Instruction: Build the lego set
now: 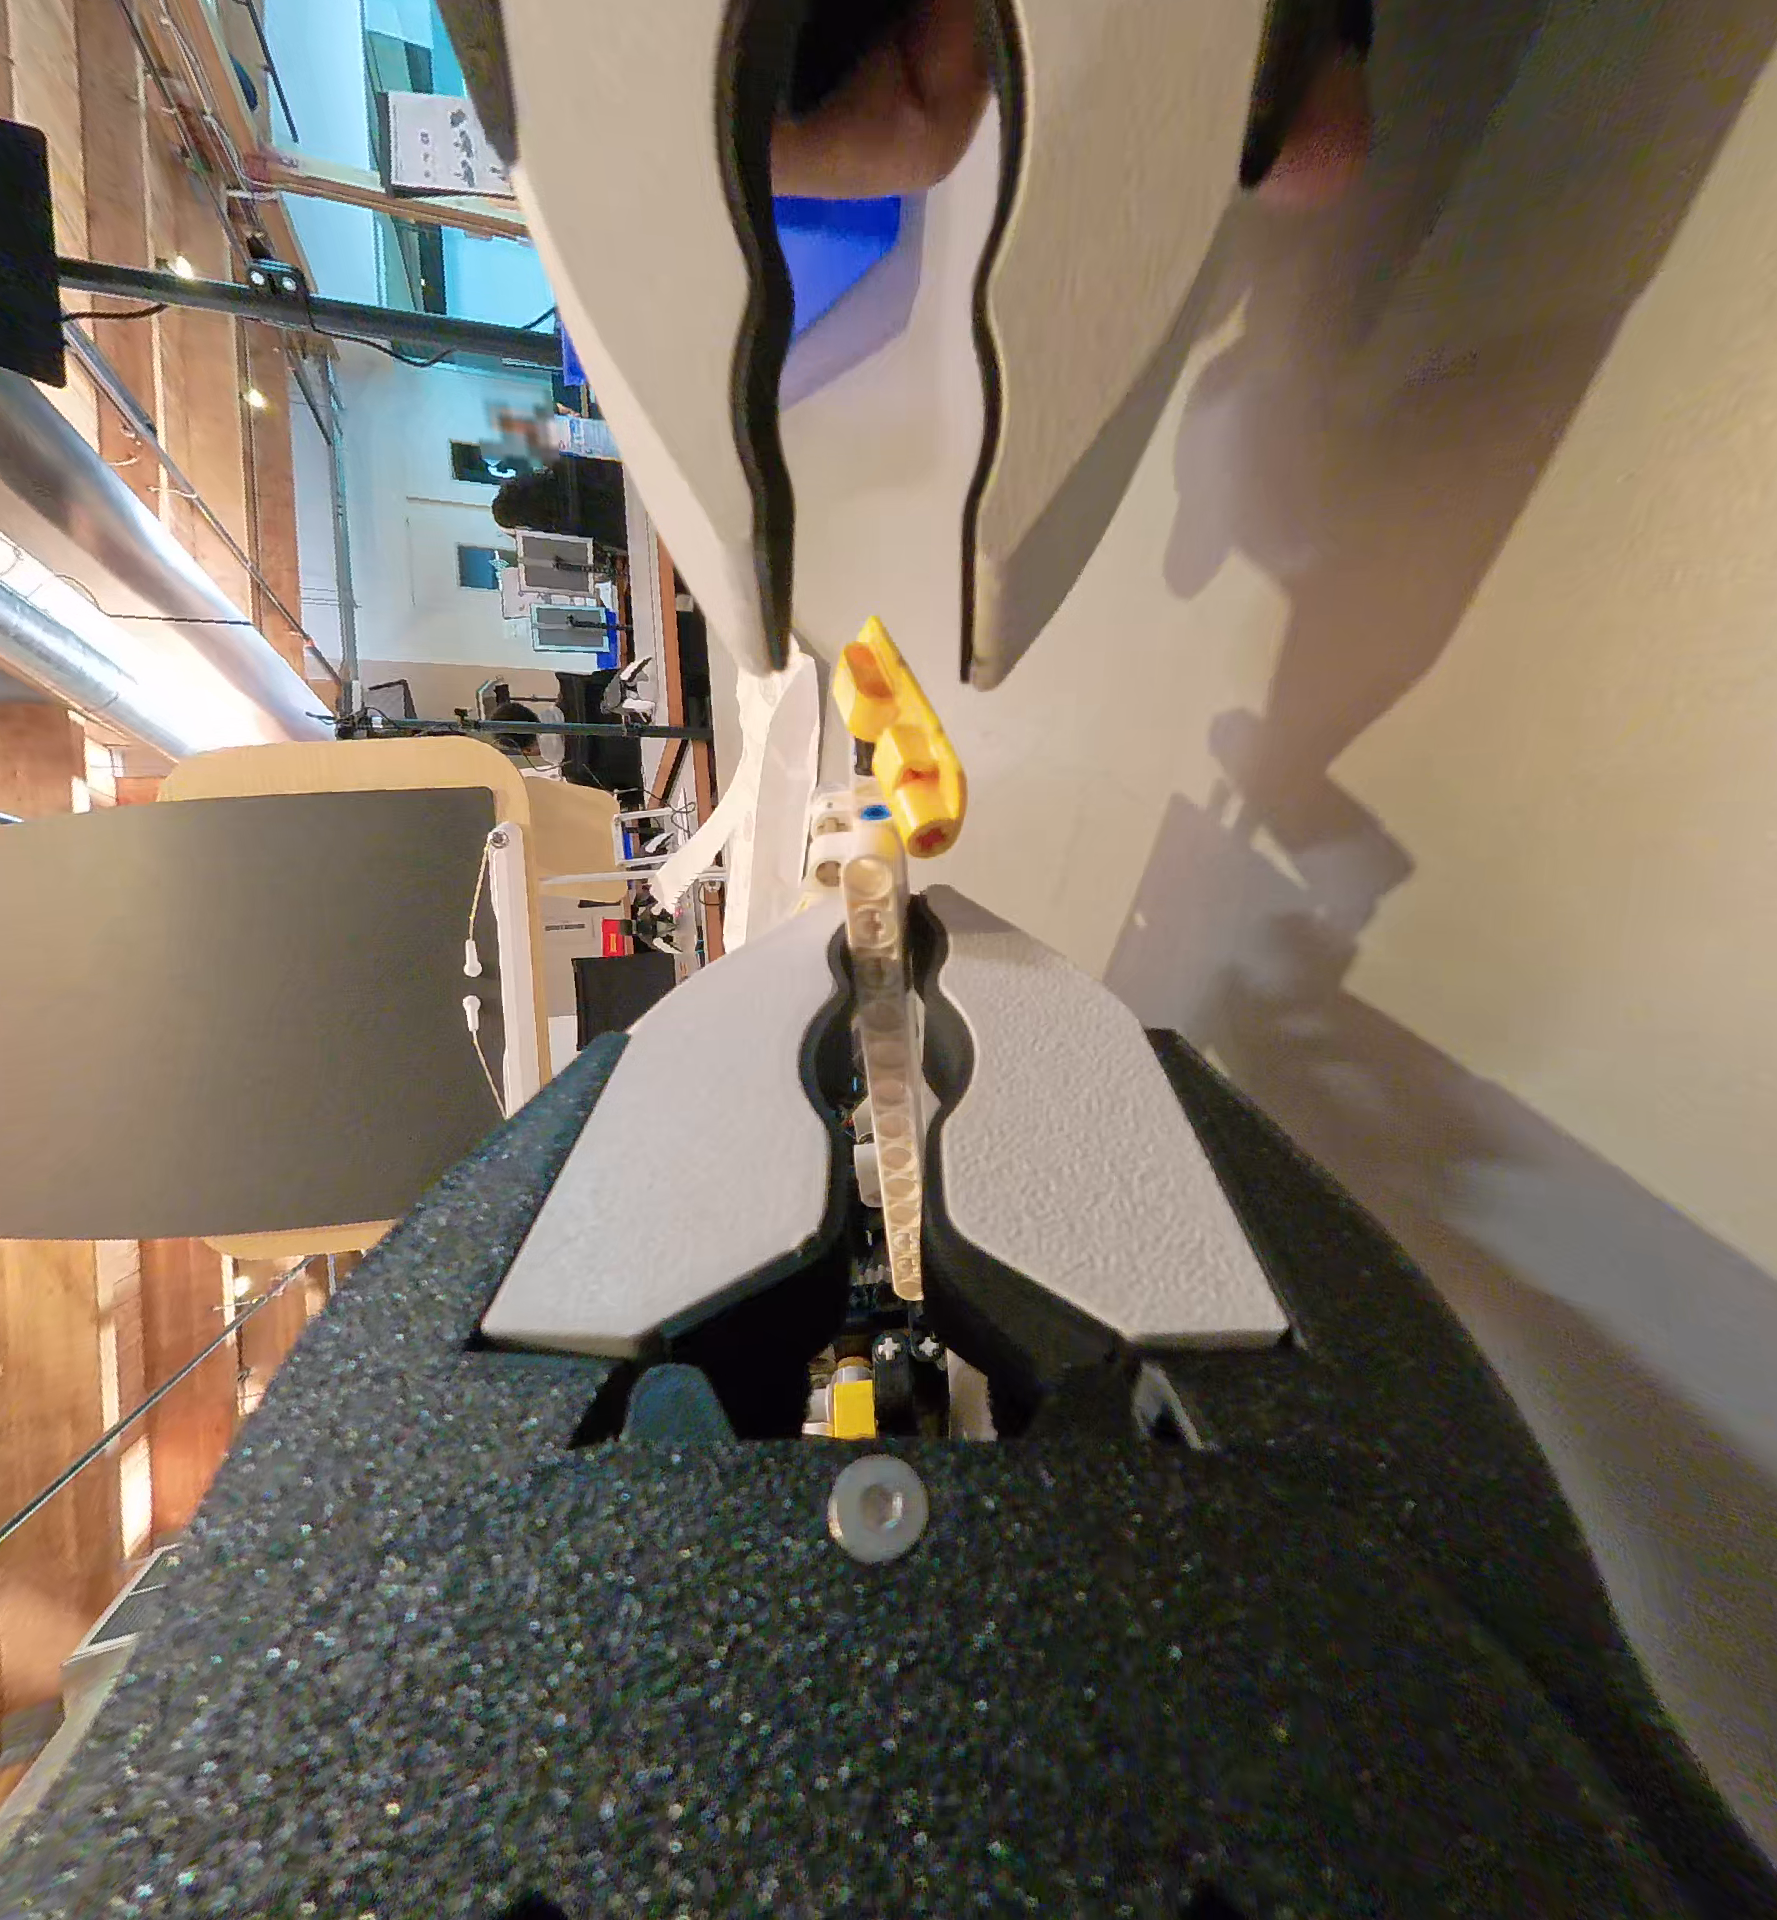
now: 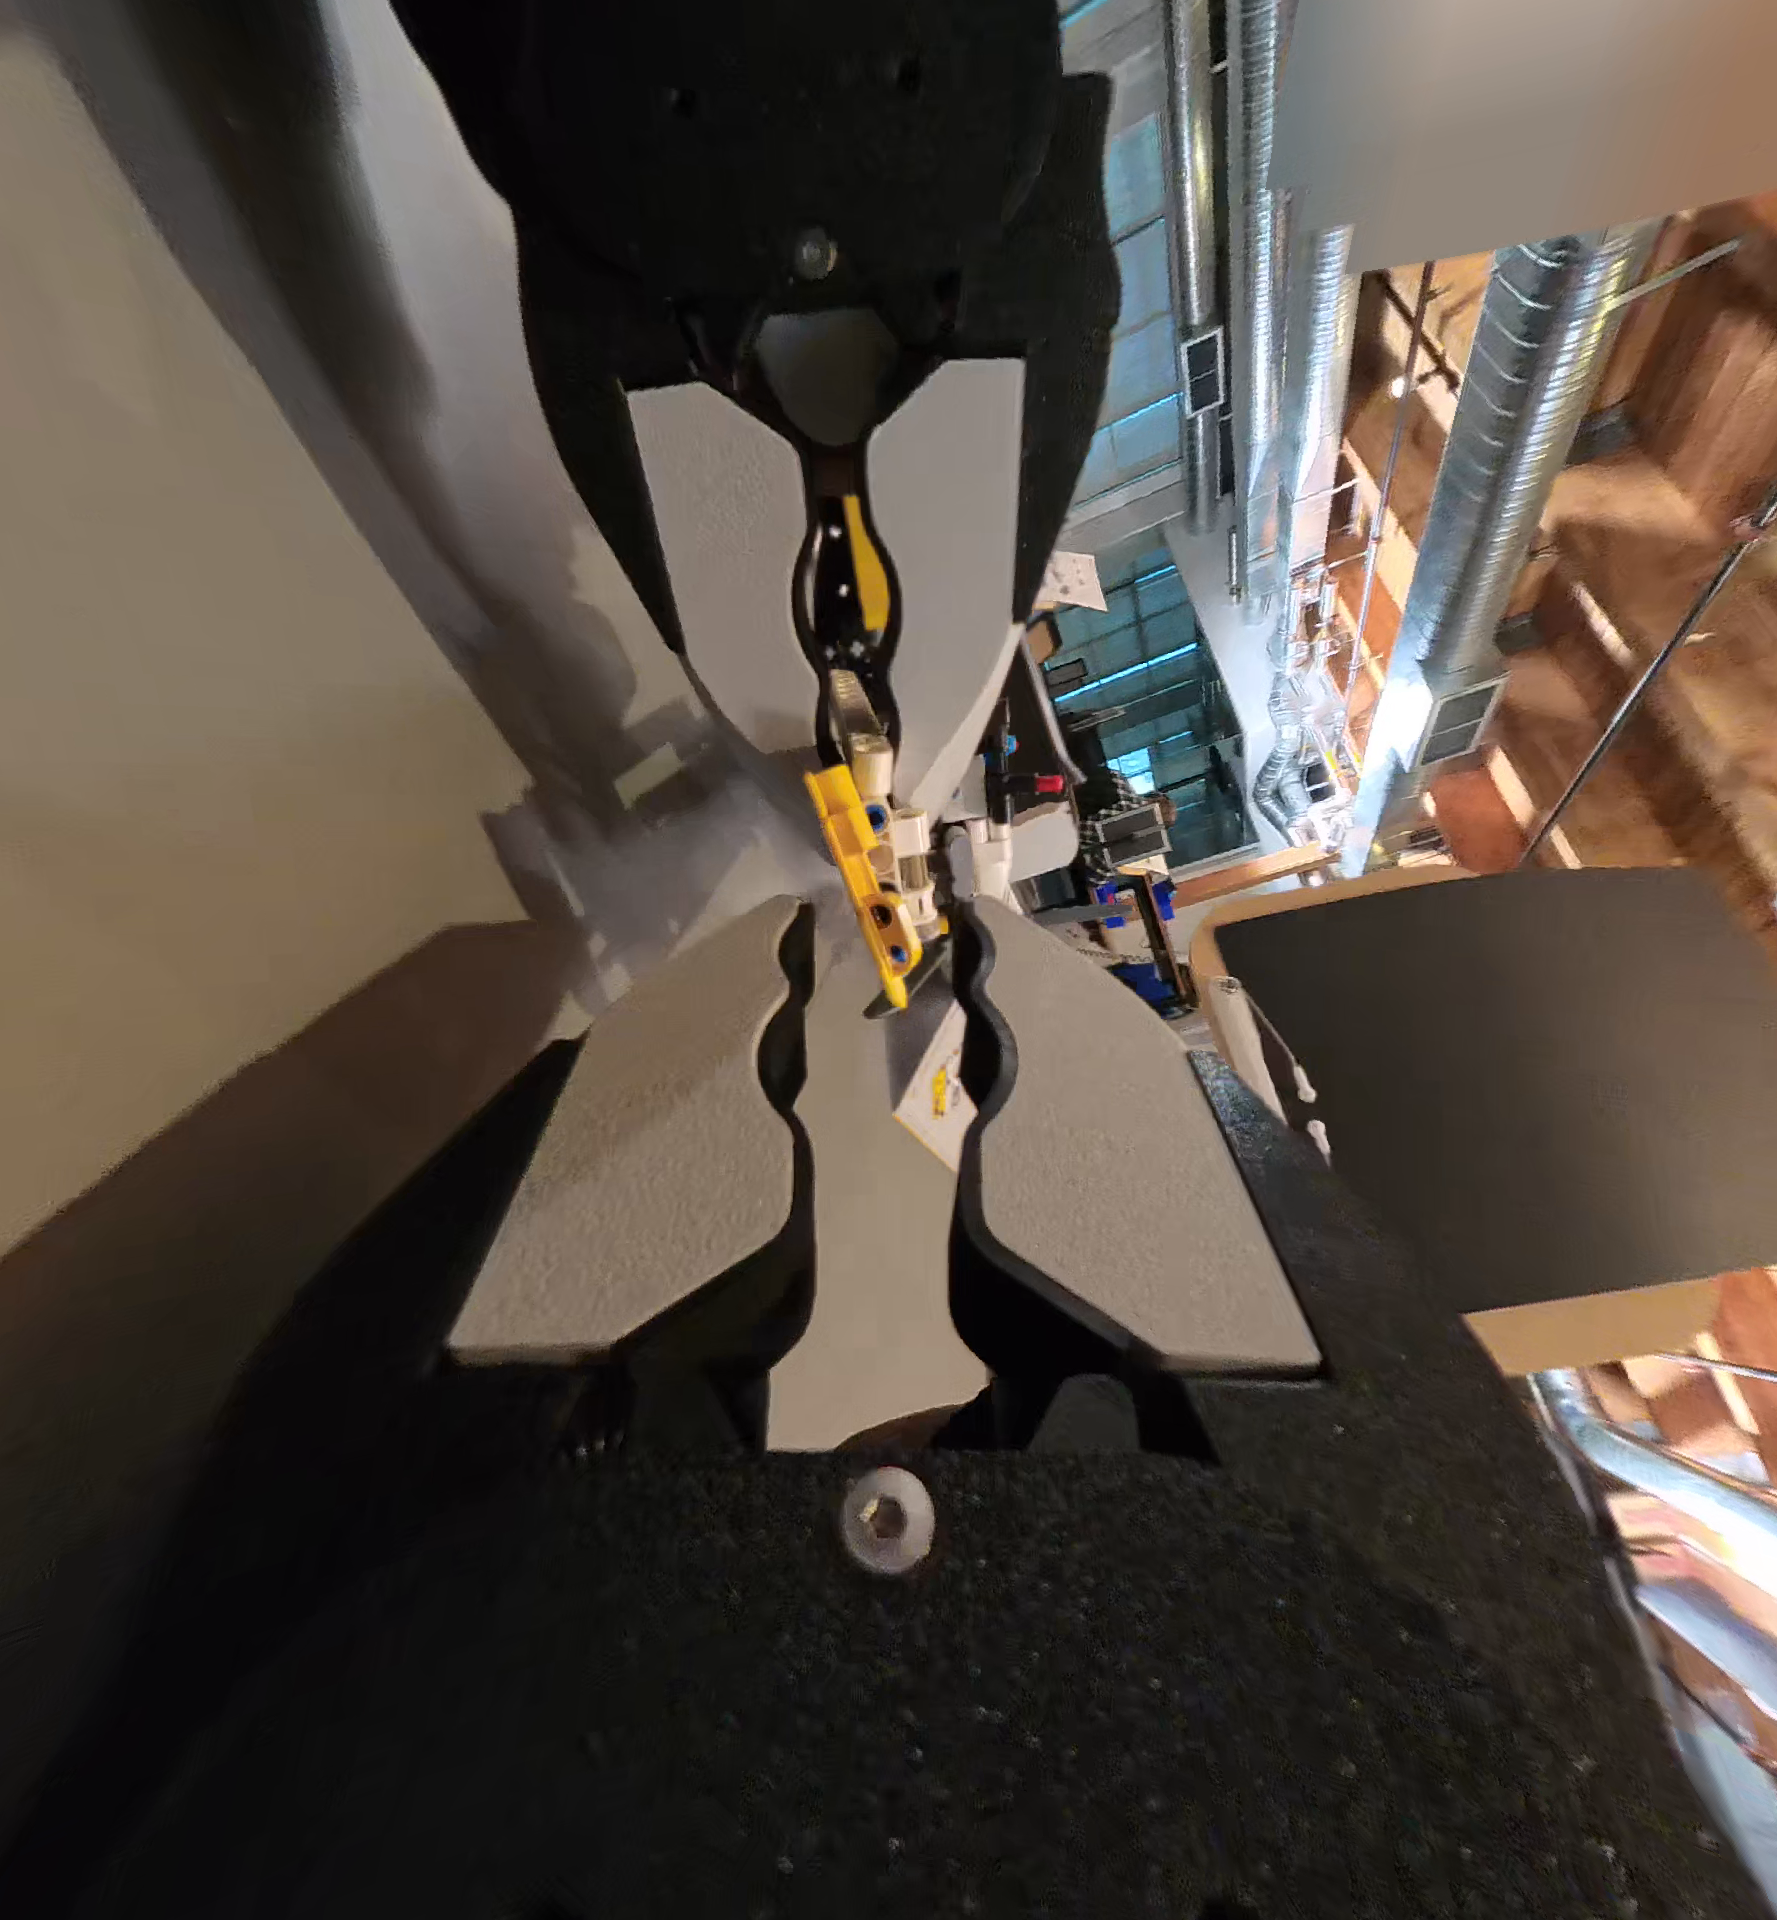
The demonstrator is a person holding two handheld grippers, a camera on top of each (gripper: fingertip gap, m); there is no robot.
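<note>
My left gripper [image 1: 889, 914] is shut on a pale, see-through brick beam [image 1: 889, 1091] that runs back between its pads. The beam is part of a small brick assembly with white connectors [image 1: 842, 831] and a yellow angled piece [image 1: 899, 738] sticking out past the fingertips. My right gripper [image 2: 879, 920] faces it, open. The yellow piece [image 2: 863, 894] stands between its fingertips, with a clear gap at the left pad [image 2: 785, 997]. The right gripper also shows in the left wrist view [image 1: 879, 665], fingers apart around the yellow tip. The left gripper shows in the right wrist view [image 2: 858, 748], closed on the assembly.
A cream tabletop [image 1: 1486, 727] lies behind both grippers. A white paper sheet [image 1: 775, 790] and a printed sheet [image 2: 931, 1101] lie on it. A black panel with a wooden rim [image 1: 209, 1008] stands beside the table. Metal ducts [image 2: 1486, 468] run through the room behind. The grippers are tip to tip, or close to it.
</note>
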